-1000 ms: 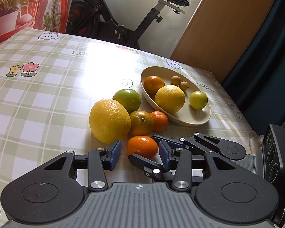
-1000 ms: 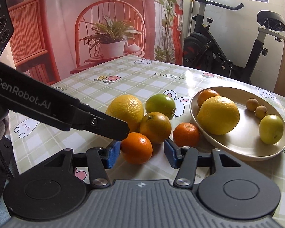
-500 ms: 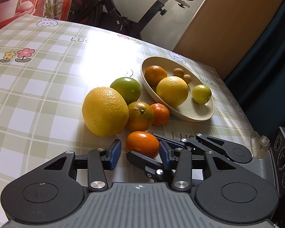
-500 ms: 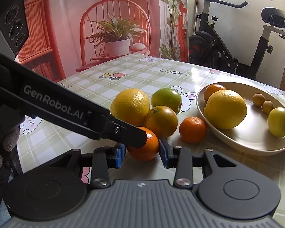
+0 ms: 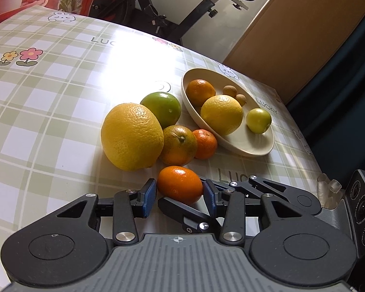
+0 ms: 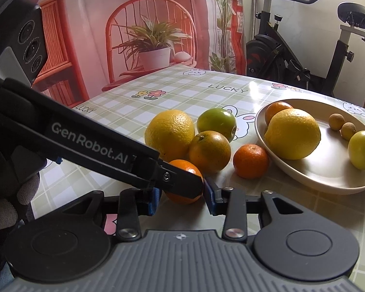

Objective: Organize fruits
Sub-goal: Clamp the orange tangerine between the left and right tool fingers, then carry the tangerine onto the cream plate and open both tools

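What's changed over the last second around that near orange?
The right gripper moved in and narrowed its jaws around the near orange; contact isn't clear. The left gripper kept its open pads either side of it, shifting slightly. The orange, the other loose fruit and the bowl stayed put.

Exercise bike (image 6: pixel 311 46), potted plant (image 6: pixel 153 46), perhaps printed

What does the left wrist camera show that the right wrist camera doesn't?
Only the left wrist view shows the brown wooden panel behind the table. Only the right wrist view shows the potted green plant and red wicker chair. Both show the small orange tangerine between both grippers' fingers, and the beige oval bowl holding fruit on the green checked tablecloth.
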The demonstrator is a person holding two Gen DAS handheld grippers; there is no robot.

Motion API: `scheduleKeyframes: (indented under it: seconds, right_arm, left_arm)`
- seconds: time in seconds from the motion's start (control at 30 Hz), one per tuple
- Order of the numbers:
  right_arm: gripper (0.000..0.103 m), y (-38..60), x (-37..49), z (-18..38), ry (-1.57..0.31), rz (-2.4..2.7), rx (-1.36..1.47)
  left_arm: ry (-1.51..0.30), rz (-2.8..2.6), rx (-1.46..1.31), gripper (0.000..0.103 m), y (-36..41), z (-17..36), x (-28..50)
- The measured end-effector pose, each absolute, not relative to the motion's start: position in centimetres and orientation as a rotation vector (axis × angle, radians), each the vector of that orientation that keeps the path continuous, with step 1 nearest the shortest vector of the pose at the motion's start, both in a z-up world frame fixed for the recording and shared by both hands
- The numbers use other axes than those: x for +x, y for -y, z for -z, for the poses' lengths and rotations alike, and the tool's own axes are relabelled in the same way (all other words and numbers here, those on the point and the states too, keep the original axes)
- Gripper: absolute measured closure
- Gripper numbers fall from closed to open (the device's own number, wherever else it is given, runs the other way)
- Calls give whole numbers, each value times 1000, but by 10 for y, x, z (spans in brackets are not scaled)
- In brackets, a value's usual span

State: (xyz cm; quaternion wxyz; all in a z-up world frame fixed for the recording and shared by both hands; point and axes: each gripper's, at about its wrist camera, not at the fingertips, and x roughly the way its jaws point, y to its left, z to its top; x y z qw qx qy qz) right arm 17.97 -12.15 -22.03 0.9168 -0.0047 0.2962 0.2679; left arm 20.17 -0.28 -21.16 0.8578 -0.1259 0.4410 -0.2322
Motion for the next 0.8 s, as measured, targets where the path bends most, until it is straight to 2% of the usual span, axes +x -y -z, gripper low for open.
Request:
scheduleKeyframes:
  seconds: [0.43, 0.8]
  right_arm:
    - [64, 130, 160, 213, -560, -484, 10]
    - [64, 173, 161, 186, -480, -383, 67]
  left_arm:
    - [-858, 551, -117, 59, 34, 190, 190]
    - [-809, 645, -79, 59, 82, 165, 217]
